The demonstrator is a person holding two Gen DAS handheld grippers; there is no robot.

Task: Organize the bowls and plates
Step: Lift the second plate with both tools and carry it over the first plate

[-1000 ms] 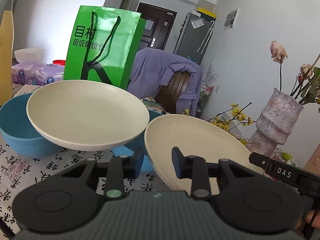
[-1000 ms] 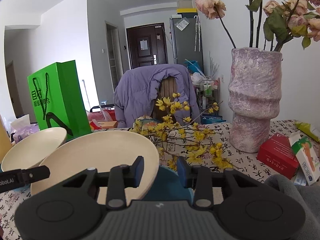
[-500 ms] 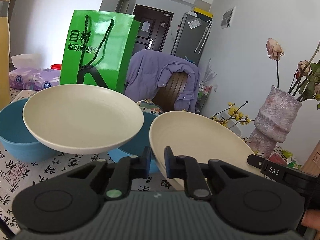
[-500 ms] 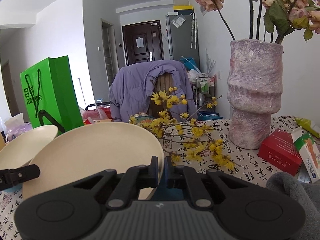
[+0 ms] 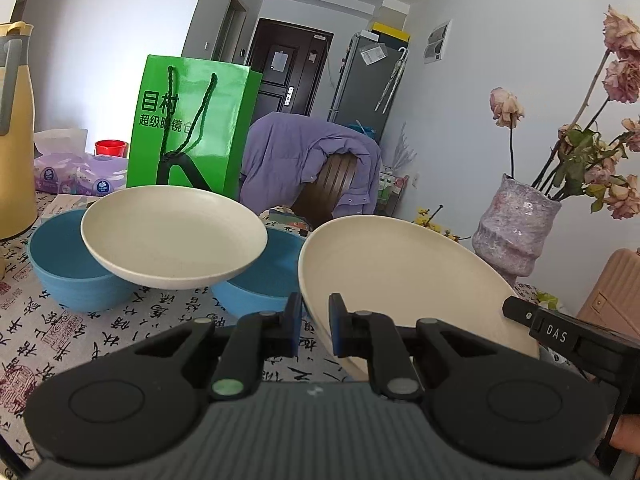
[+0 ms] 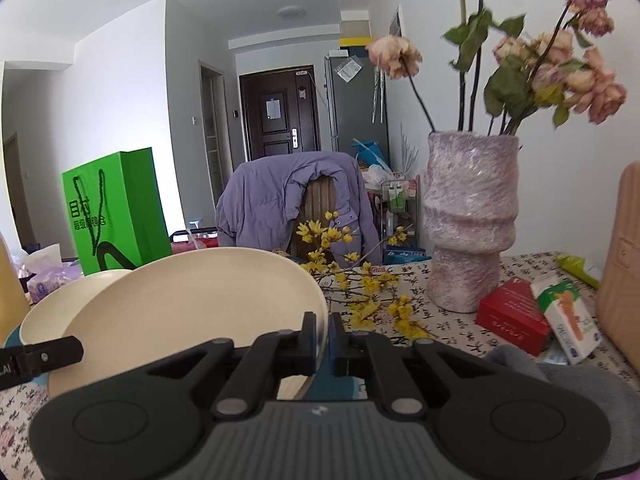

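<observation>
**Both grippers clamped on one cream plate**

We see the left gripper (image 5: 311,322) closed on the near left rim of a tilted cream plate (image 5: 400,276); its blue pads pinch the edge. From the other side, the right gripper (image 6: 325,344) is closed on the same plate (image 6: 192,300) at its right rim, the edge caught between the pads. The plate is tipped, with its near edge lower in the left view.

A second cream plate (image 5: 174,236) rests level across the rims of two blue bowls (image 5: 70,264), bridging them. The right bowl (image 5: 260,276) sits just beside the held plate. Whether the held plate touches that bowl, we cannot tell.

On the bench (image 5: 80,340), under a cloth printed with characters: a green bag (image 5: 192,128) behind the bowls, a vase (image 6: 468,220) of dried roses to the right, yellow blossoms (image 6: 360,280) near it.
</observation>
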